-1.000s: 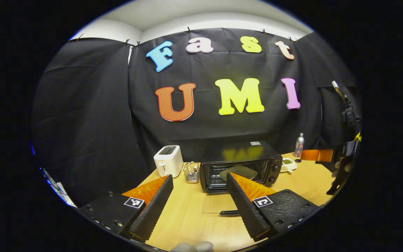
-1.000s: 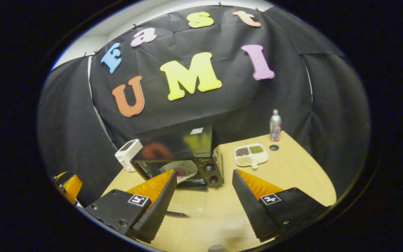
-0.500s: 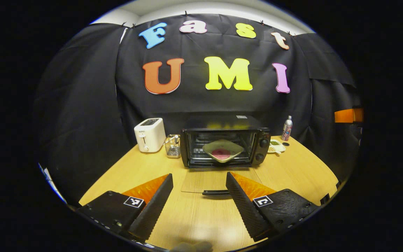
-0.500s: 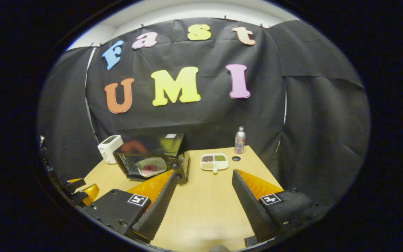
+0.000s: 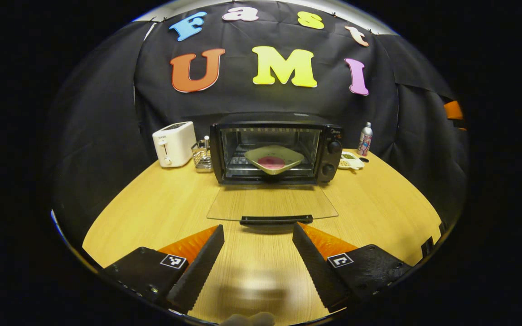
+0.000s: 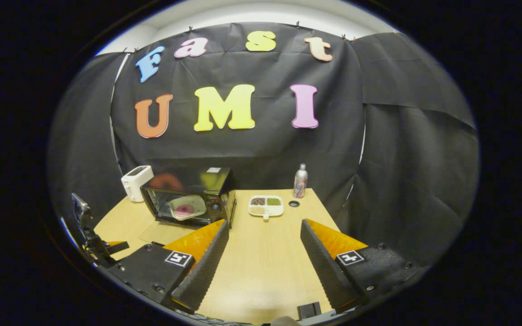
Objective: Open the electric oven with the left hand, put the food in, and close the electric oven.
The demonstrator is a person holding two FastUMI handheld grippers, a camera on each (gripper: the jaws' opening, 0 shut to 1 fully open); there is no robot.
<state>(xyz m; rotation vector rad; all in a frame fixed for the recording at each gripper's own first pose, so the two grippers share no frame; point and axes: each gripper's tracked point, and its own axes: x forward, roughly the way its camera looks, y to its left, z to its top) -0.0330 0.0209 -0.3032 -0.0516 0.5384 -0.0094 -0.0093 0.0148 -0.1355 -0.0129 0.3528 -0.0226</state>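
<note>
Light: bright, even, from overhead.
Glare: pale sheen on table point(image 5: 161, 203) ahead of left gripper point(image 5: 258, 231); letter colours mirrored on oven point(image 6: 188, 194) top.
Shadows: soft, short, under open oven door point(image 5: 272, 203).
Blur: smeared patch nearest lens between the fingers.
Distortion: strong fisheye bowing at edges.
Focus: centre sharp.

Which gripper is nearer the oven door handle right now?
Left. The left gripper sits just short of the door handle, open. The right gripper is off beside the oven, farther back.
</note>
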